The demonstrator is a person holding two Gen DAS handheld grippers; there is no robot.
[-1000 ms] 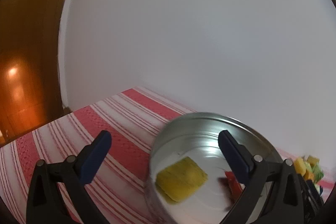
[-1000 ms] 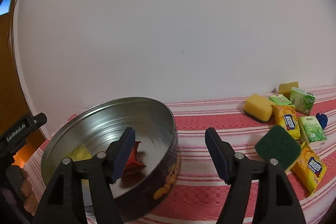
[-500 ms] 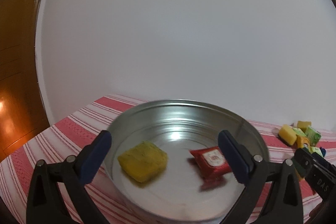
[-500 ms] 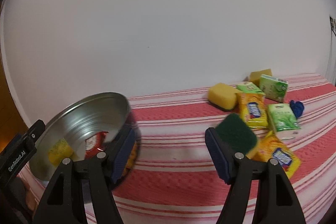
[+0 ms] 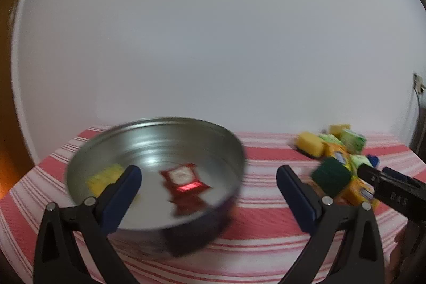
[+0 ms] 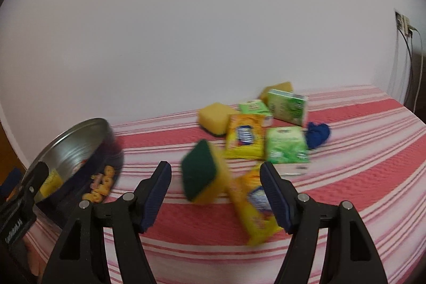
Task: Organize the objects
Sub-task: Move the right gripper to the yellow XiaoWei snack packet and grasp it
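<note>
A round metal tin (image 5: 159,148) stands on the red-striped cloth, holding a red packet (image 5: 183,180) and a yellow sponge (image 5: 102,177). My left gripper (image 5: 207,172) hovers open in front of it with nothing between its fingers. In the right wrist view the tin (image 6: 80,151) is at the left. My right gripper (image 6: 215,169) is open just short of a green-and-yellow sponge (image 6: 202,172) that lies on the cloth, not gripped. Behind it lie yellow packets (image 6: 245,136), green packs (image 6: 286,148), a yellow sponge (image 6: 214,119) and a blue item (image 6: 318,135).
A white wall runs close behind the table (image 6: 359,124). A wall socket with hanging cables (image 6: 404,25) is at the far right. A brown wooden surface (image 5: 10,124) borders the left. One finger of the right gripper (image 5: 383,184) crosses the left wrist view's right side.
Both views have swung right. The tin slid from centre toward the left in each view, and the pile of sponges and packets now sits straight ahead of the right gripper. Both grippers stayed open.
</note>
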